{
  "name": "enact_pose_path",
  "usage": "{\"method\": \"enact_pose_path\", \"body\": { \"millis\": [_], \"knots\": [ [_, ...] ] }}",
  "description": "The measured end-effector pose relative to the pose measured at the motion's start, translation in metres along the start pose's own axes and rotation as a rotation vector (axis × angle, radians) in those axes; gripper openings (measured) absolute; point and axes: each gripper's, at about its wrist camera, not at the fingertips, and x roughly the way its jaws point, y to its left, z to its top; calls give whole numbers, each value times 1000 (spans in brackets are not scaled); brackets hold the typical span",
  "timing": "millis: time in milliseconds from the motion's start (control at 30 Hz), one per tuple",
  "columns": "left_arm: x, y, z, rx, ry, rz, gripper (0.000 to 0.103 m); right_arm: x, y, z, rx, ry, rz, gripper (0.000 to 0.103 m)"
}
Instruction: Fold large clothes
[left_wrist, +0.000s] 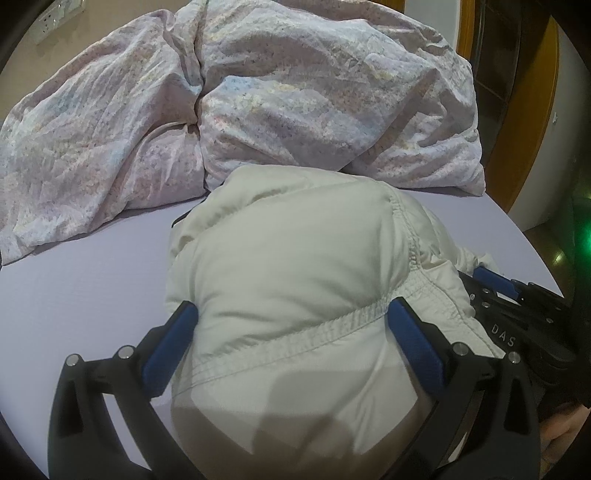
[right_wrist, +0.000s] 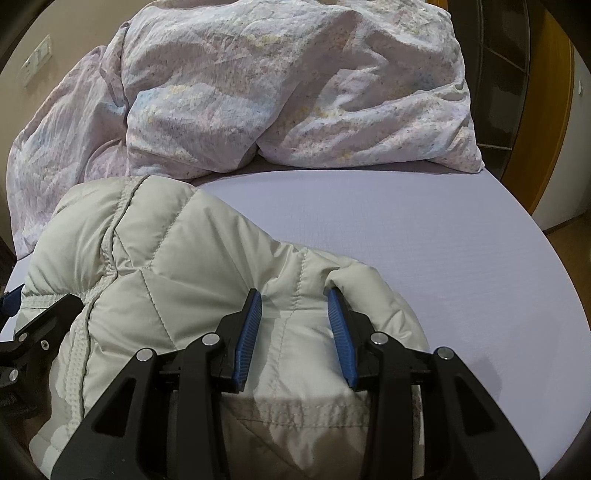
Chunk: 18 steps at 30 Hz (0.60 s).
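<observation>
Between both grippers on the bed sheet (right_wrist: 424, 229), the pale puffer jacket (left_wrist: 288, 266) sits bunched. Left gripper (left_wrist: 291, 332) is clamped across a thick padded fold near the elastic hem (left_wrist: 332, 325); right gripper (right_wrist: 295, 325) pinches a quilted section just beside it. Judgement: keep both grips level and lay the bundle flat without letting the padding slip. Open sheet lies right of the right gripper; the crumpled duvet (right_wrist: 280, 96) blocks ahead, and the bed edge curves off to the right.
</observation>
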Motion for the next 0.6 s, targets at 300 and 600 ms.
{"method": "enact_pose_path", "body": {
  "millis": [300, 600],
  "knots": [
    [-26, 14, 17, -53, -91, -1, 101, -17, -1, 30, 64, -21, 47, 62],
    [-4, 5, 28, -32, -65, 55, 101, 1, -5, 39, 92, -38, -14, 77]
  ]
}}
